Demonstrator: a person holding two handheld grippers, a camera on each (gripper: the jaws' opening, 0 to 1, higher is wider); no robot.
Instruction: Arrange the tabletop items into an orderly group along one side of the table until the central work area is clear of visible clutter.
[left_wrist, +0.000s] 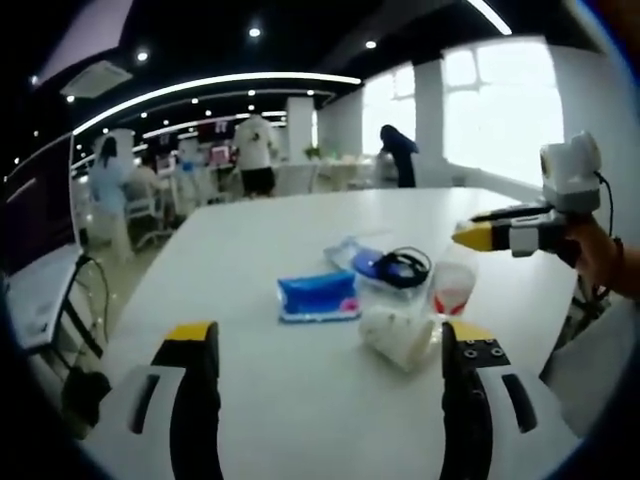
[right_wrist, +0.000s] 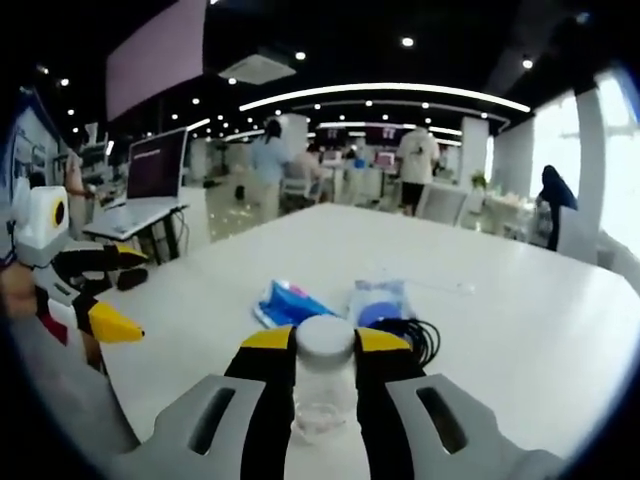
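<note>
Between my right tool's (right_wrist: 324, 345) jaws sits a clear bottle (right_wrist: 323, 385), clenched, upright, w/ the pile (blue pack (right_wrist: 287, 303), cable (right_wrist: 412, 335)) just ahead on the desk (right_wrist: 520, 310). Left tool (left_wrist: 325, 345) released, nothing in it; paper cup (left_wrist: 398, 335) lies tipped just beyond, nearer that hand.

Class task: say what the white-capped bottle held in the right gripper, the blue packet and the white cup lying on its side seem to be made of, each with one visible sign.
Small clear bottle with a white cap: seemingly transparent plastic, since the table shows through it.
Blue packet: likely soft glossy plastic film, crinkled with highlights.
White cup on its side: probably matte paper, though blur leaves it open.
</note>
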